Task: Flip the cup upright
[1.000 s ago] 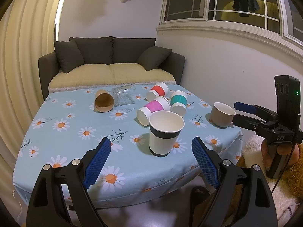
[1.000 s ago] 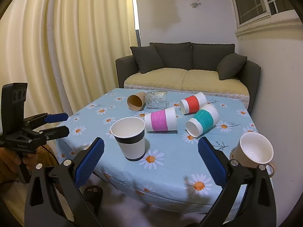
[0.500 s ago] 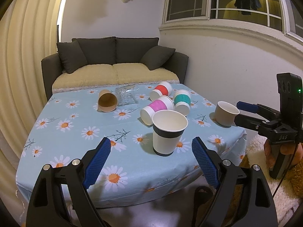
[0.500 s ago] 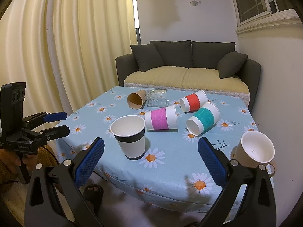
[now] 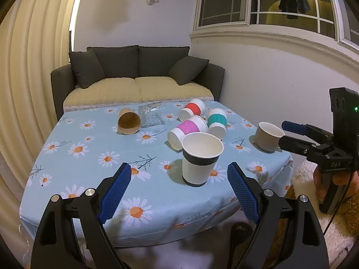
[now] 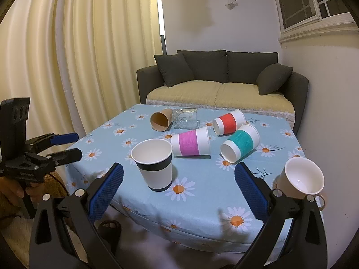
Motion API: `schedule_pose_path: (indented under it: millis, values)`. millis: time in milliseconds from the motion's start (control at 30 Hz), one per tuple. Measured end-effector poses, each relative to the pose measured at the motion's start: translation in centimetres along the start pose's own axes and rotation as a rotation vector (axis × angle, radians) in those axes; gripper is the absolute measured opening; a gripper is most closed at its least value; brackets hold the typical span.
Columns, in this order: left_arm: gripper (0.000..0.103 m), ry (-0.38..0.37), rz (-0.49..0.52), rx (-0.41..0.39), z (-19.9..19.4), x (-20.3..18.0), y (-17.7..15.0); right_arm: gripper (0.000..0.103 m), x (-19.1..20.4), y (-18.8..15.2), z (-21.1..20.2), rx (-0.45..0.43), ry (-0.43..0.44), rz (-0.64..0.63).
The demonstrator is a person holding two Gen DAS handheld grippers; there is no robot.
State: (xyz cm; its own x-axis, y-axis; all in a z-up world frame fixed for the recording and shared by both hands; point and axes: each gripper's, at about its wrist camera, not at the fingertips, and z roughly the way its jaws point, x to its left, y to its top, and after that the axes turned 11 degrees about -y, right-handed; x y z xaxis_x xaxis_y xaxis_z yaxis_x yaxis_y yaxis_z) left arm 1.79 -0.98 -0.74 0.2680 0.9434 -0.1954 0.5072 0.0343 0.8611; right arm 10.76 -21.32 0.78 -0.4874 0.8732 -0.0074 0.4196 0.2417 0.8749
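A white paper cup with a black band stands upright near the table's front edge. Cups with pink, teal and red bands lie on their sides behind it. A brown paper cup and a clear glass also lie on their sides. My left gripper is open and empty, off the front edge. My right gripper is open and empty, also back from the table.
A beige mug stands upright at the table's right corner. The table carries a blue daisy cloth. A dark sofa stands behind it, a curtain on the left and a wall on the right.
Both grippers have drawn back a little from the table and stay open. The cups have not moved.
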Motion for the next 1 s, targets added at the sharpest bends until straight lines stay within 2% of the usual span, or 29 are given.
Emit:
schedule_pose_path:
  millis: [1000]
  values:
    - [0.085,-0.004,-0.001,0.004,0.06,-0.15,-0.07,0.098,0.06,0.05,0.18,0.003,-0.001,-0.001]
